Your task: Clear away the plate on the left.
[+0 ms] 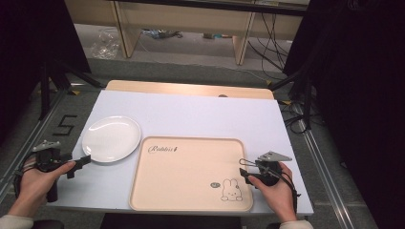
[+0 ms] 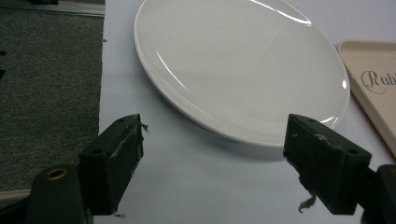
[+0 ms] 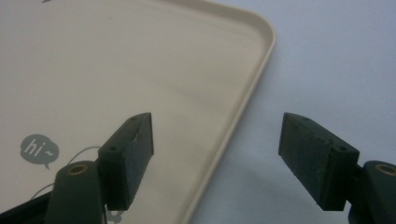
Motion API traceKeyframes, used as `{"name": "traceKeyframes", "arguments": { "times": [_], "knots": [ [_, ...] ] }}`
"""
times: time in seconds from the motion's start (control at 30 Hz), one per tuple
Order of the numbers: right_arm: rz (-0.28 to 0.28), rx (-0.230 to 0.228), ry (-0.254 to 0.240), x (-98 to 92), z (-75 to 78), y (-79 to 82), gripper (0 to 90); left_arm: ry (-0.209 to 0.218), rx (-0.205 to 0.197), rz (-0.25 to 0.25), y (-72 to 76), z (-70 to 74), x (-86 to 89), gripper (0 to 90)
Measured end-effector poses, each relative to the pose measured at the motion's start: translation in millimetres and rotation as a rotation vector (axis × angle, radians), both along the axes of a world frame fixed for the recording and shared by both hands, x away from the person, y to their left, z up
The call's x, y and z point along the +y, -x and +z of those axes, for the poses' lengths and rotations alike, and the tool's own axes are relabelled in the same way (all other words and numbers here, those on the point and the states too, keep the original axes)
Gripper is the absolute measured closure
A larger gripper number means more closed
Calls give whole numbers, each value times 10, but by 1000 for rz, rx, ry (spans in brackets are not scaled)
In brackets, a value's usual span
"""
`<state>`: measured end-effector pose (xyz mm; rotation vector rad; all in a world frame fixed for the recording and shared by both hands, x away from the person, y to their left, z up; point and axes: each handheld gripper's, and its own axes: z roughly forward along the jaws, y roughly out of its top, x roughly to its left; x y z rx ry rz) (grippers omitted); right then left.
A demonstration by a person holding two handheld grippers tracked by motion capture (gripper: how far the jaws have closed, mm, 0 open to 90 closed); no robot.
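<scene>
A white round plate (image 1: 111, 138) lies on the pale table left of a beige tray (image 1: 191, 174) printed with a rabbit. My left gripper (image 1: 82, 163) is held just off the plate's near-left rim, open and empty; in the left gripper view its jaws stand wide with the plate (image 2: 243, 65) just ahead of my left gripper (image 2: 215, 147). My right gripper (image 1: 244, 172) hovers at the tray's right edge, open. In the right gripper view my right gripper (image 3: 217, 142) straddles the rim of the tray (image 3: 243, 100), gripping nothing.
The table (image 1: 200, 117) has a wooden strip along its far edge. Dark floor, tripod legs (image 1: 47, 90) at the left and cables (image 1: 296, 119) at the right surround it. A wooden bench stands farther back.
</scene>
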<state>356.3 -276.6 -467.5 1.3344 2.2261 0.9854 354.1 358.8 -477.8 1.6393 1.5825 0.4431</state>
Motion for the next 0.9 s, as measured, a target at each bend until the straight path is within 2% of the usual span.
{"name": "traceKeyframes", "arguments": {
  "times": [0.03,0.07,0.2,0.23,0.27,0.33,0.4,0.43,0.53,0.6,0.63,0.7,0.73,0.77,0.9],
  "knots": [
    [7,-3,-1,-4,-2,-3,273,5,9,15,0,-2,1,204],
    [7,-3,-1,-5,-2,-4,273,4,-1,8,-12,-6,11,207],
    [17,-17,2,-12,-6,-13,273,43,5,27,-53,-10,36,215],
    [13,-14,-1,-10,-6,-12,273,59,5,43,-72,-17,42,217],
    [-4,3,-18,-1,4,-4,273,61,7,33,-87,-20,59,221],
    [-6,2,-16,-3,6,-3,273,93,35,51,-139,-53,98,230],
    [-5,2,-15,-3,5,-4,273,105,40,52,-159,-69,116,230],
    [2,6,-19,-10,9,-6,273,127,37,57,-182,-88,129,233],
    [-11,-7,-23,-3,2,-3,274,190,67,80,-245,-115,171,248],
    [-14,3,-25,-1,15,-1,273,201,77,87,-289,-127,193,255],
    [-8,-13,-18,-6,3,-7,274,206,81,91,-301,-130,196,259],
    [-4,-13,-14,-12,3,-8,274,208,90,97,-339,-133,208,266],
    [-12,3,-22,-6,15,-2,274,214,91,99,-357,-136,211,269],
    [-20,-2,-16,-7,19,2,274,219,97,104,-374,-140,215,273],
    [-23,-2,-14,-6,21,4,274,256,123,107,-431,-165,241,311]
  ]
}}
